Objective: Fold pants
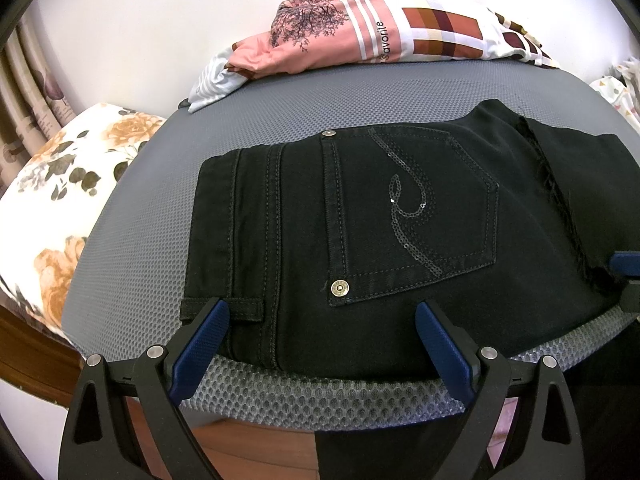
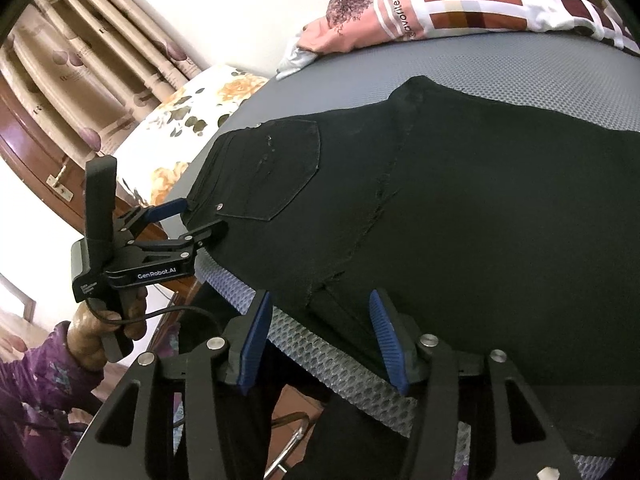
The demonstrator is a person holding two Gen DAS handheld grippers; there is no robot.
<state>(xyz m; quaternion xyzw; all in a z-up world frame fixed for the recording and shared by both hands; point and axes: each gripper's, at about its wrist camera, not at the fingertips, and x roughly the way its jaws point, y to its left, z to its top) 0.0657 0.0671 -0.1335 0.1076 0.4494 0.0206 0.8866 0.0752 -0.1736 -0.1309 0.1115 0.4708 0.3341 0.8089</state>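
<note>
Only the right view shows the left tongs [image 2: 202, 220] (spread) at the pants [image 2: 460, 200].

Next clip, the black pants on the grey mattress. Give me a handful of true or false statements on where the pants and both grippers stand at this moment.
1. The pants lie with a back pocket facing up. True.
2. The left gripper is shut on the waistband. False: its fingers stand wide apart at the near edge, clamping nothing.
3. The right gripper is open. True.
4. The pants lie on a bare wooden floor. False: they lie on a grey mesh mattress.
5. Patterned bedding is heaped at the far edge, apart from the pants. True.
6. The pocket is plain. False: it bears a sequin swirl.
</note>
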